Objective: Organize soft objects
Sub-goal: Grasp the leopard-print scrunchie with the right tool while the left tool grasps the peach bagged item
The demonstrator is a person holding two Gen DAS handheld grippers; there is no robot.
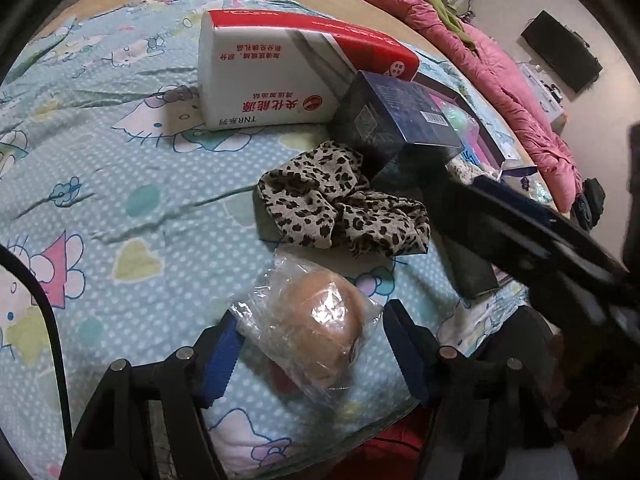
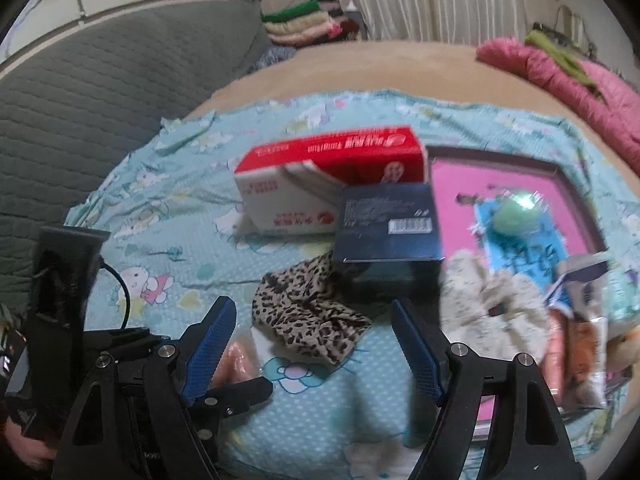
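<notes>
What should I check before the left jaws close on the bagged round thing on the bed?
1. Tan round soft object in a clear plastic bag sits between the left gripper jaws: ok.
2. Pads pressing on the bag: not ok, gaps show on both sides.
3. Leopard-print fabric scrunchie outside the jaws: ok.
4. Right gripper empty, jaws open: ok.
5. Pink open tray has free room: cannot tell, blurred.
6. Dark blue cardboard box away from the bag: ok.

Open bedsheet (image 1: 120,184) left, boxes (image 1: 280,76) and leopard cloth (image 1: 340,208) crowding right
</notes>
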